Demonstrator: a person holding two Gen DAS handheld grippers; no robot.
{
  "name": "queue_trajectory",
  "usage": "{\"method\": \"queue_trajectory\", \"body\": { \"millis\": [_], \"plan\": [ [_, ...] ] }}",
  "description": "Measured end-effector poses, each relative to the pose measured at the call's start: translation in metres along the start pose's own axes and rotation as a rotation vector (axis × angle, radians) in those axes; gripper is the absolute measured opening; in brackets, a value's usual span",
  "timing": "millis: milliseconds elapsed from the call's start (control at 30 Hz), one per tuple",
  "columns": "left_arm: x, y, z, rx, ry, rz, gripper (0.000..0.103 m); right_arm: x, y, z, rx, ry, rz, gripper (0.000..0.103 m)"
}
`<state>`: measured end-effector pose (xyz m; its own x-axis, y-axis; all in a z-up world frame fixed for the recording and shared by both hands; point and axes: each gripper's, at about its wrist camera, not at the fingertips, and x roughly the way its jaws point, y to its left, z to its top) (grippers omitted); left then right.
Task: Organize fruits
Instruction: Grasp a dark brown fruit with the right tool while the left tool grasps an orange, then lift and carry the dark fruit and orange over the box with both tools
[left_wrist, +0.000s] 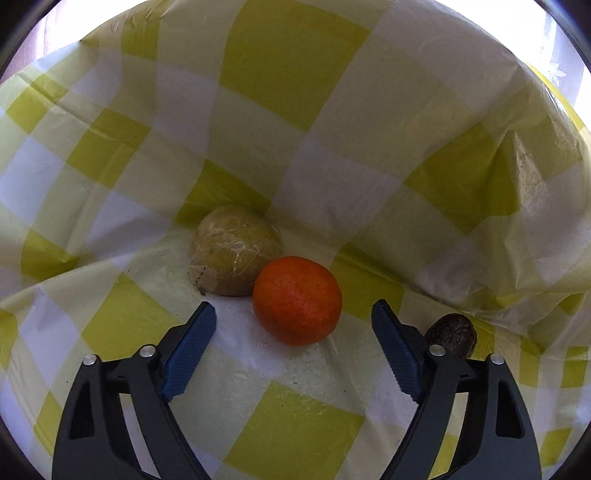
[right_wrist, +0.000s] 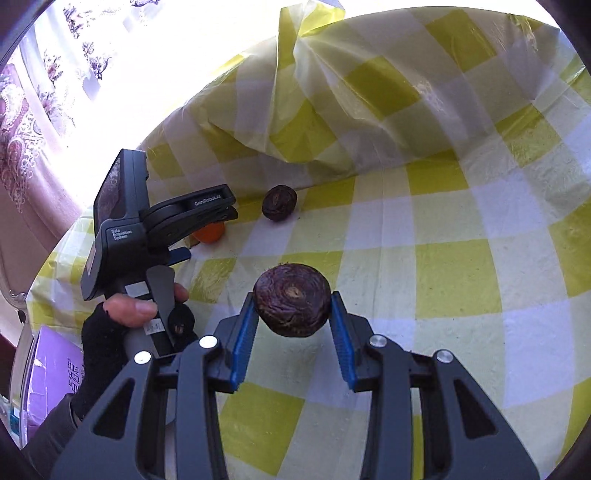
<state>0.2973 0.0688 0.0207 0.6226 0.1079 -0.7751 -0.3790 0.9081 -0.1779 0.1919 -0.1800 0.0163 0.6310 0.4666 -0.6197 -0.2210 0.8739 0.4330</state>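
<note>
In the left wrist view an orange (left_wrist: 297, 301) lies on the yellow-and-white checked cloth (left_wrist: 295, 424), level with the tips of my left gripper (left_wrist: 293, 306). That gripper is open, with a gap between each blue pad and the orange. A pale yellow fruit wrapped in film (left_wrist: 232, 251) touches the orange from behind on the left. A dark brown round fruit (left_wrist: 452, 334) sits partly hidden behind the right finger. In the right wrist view my right gripper (right_wrist: 292, 297) is shut on another dark round fruit (right_wrist: 291, 304), held above the cloth. The loose dark fruit (right_wrist: 279, 203) lies farther back.
The cloth rises in a large bulging fold (right_wrist: 351, 110) along the back, just behind the fruits. A gloved hand (right_wrist: 125, 306) holds the left gripper at the left of the right wrist view. A purple box (right_wrist: 55, 373) stands off the table's left edge.
</note>
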Motion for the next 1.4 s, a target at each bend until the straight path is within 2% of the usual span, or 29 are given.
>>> {"method": "queue_trajectory", "body": {
  "millis": [33,67,133,233,567,900,1067,1400],
  "plan": [
    [-0.001,0.002,0.0,-0.007,-0.012,-0.006,0.056,0.002,-0.001,0.0,0.003,0.0,0.001,0.039],
    [-0.003,0.004,-0.001,-0.017,-0.02,-0.028,0.042,0.001,-0.001,0.0,0.005,0.0,0.004,0.039],
    [-0.007,0.007,-0.002,-0.021,-0.034,-0.044,0.041,0.002,-0.001,0.0,0.009,0.001,-0.002,0.039],
    [-0.027,0.012,-0.013,-0.012,-0.103,-0.06,0.041,0.002,0.0,0.0,0.011,-0.006,-0.005,0.039],
    [-0.092,0.05,-0.085,-0.104,-0.086,-0.142,0.041,-0.002,-0.005,-0.001,0.041,-0.026,-0.016,0.039],
    [-0.141,0.062,-0.142,-0.008,-0.078,-0.128,0.041,-0.008,-0.005,-0.006,0.057,-0.037,-0.042,0.039],
    [-0.161,0.073,-0.17,0.051,-0.08,-0.141,0.041,-0.024,0.0,-0.03,0.068,-0.018,-0.037,0.039],
    [-0.207,0.093,-0.225,0.176,-0.078,-0.191,0.041,-0.083,0.028,-0.107,0.034,-0.015,-0.087,0.039]
  ]
}}
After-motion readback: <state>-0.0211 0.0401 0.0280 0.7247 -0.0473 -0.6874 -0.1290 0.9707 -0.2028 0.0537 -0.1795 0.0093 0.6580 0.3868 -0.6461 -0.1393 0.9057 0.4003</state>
